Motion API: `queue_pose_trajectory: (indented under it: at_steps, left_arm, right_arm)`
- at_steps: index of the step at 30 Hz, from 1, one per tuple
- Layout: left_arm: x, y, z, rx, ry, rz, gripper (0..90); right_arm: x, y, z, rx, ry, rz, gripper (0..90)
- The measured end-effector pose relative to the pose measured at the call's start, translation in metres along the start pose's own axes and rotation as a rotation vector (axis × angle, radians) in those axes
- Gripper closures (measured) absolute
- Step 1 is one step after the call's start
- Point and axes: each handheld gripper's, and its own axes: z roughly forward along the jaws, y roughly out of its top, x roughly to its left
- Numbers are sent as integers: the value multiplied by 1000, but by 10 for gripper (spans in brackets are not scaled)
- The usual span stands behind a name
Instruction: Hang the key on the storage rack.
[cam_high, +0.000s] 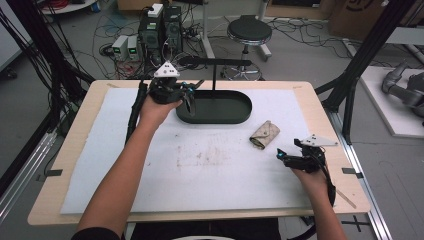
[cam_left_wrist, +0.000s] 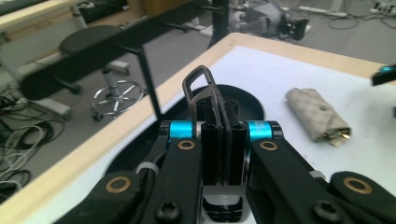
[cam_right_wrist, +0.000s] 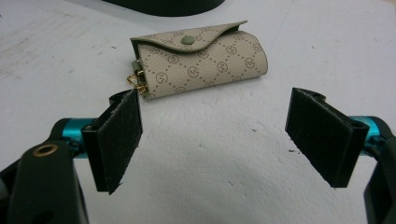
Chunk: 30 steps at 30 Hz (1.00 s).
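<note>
One small metal clip (cam_left_wrist: 201, 88) is pinched upright in the left hand-held gripper (cam_high: 186, 97), held above the dark oval tray (cam_high: 235, 116) near the worktop's (cam_high: 75, 150) far edge. Toward the right edge, the patterned pouch (cam_right_wrist: 201, 58) lies crosswise just ahead of the wide-open right hand-held gripper (cam_right_wrist: 219, 140), the nearer one.

1. A white mat (cam_high: 200, 165), stained near its middle, covers the wooden table (cam_high: 80, 145).
2. A black round stool (cam_high: 249, 31) stands beyond the table.
3. Computer towers (cam_high: 161, 27) and tangled cables (cam_high: 105, 30) sit on the floor.
</note>
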Motion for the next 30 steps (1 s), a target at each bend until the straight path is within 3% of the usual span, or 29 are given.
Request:
queue_pose_trajectory:
  at_steps: [6,17,23,30]
  left_arm:
    - [22,11,1,-3,49,-11,880]
    - [53,15,1,13,133,-50,880]
    - [64,15,8,42,160,-55,879]
    - [65,10,20,89,183,-46,879]
  right_arm:
    - [0,0,0,1,-2,1,190]
    - [-2,-1,0,4,-5,5,190]
    - [-3,-1,1,4,-4,8,190]
    - [-4,-3,0,7,-6,14,190]
